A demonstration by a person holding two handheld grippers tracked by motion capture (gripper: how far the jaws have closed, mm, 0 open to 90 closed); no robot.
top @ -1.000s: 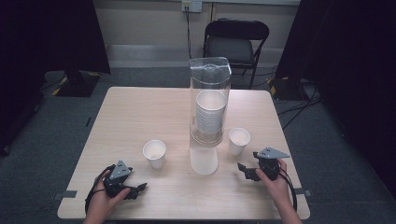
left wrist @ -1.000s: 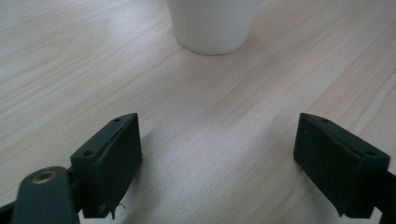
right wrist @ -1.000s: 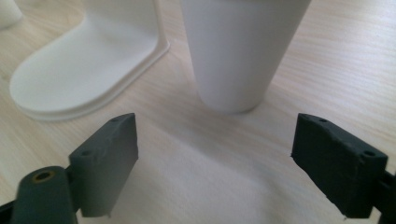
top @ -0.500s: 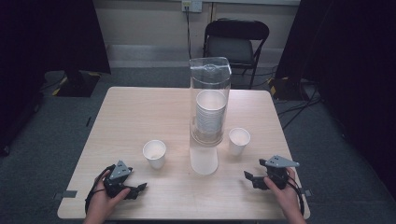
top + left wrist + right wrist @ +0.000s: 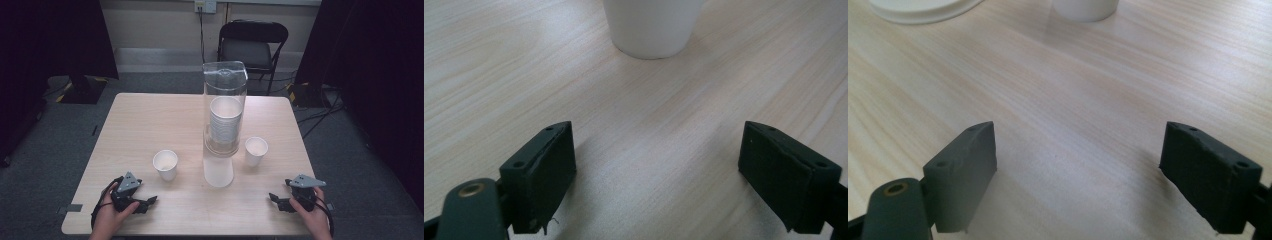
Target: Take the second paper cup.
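- Cup point(image 5: 651, 25) getting cut off at top edge in left gripper view.
- Left claw point(image 5: 149, 202), right claw point(image 5: 274, 199) resting released on wooden surface point(image 5: 150, 120); cups point(image 5: 165, 164) standing beside the dispenser point(image 5: 224, 115).
- Chair point(image 5: 252, 47) sitting behind, room dark.

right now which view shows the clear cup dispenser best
The high view: the whole dispenser stands mid-table with its cup stack inside. The right gripper view catches just the edge of a white rim, probably its base; the left gripper view shows a cup instead.
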